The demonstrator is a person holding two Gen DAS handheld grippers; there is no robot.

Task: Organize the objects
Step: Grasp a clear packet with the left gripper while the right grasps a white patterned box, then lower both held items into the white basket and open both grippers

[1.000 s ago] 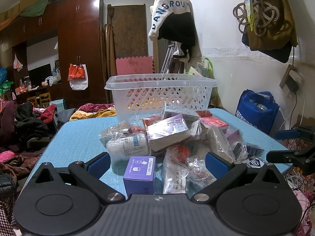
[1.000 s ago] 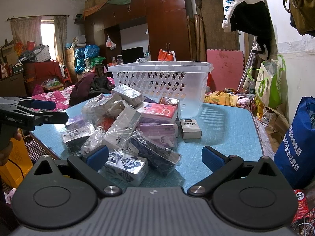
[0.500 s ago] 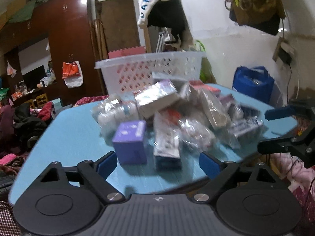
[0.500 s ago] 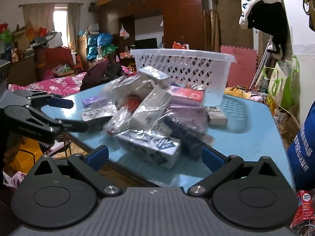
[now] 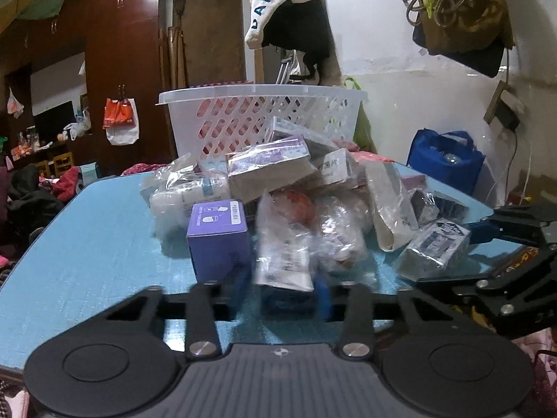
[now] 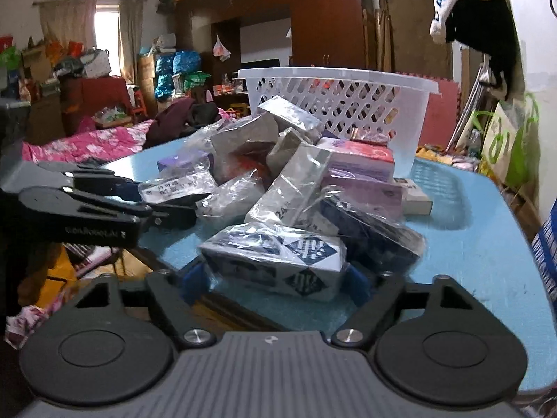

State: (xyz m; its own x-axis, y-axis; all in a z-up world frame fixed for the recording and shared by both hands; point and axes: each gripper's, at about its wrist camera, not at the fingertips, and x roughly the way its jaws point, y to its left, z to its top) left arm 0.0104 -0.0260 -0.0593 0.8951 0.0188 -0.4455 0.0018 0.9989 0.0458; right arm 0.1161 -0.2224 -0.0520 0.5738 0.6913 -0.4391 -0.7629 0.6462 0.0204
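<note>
So both claws are down at the near edge of the blue tabletop [image 5: 87,244], each working into the heap of wrapped boxes and bags in front of the white plastic basket [image 5: 257,118].

Left claw [image 5: 282,292]: its blue pads have come in around a clear-bagged packet with a printed label [image 5: 283,257], and they look clamped on its lower end, though that part is blurry. A purple box [image 5: 217,237] stands just beside it on the left, touching or nearly touching the claw's finger.

Right claw [image 6: 275,278]: its pads sit against both ends of a blue-and-white patterned box in plastic wrap [image 6: 275,254], so it looks clamped on that. That box lies at the front of the pile near the tabletop's edge. Behind it are a dark wrapped pack [image 6: 372,233], pink and purple boxes [image 6: 362,167] and a small KENT carton [image 6: 416,198] off to the right.

The basket stands upright at the far side of the tabletop, behind the whole pile.
</note>
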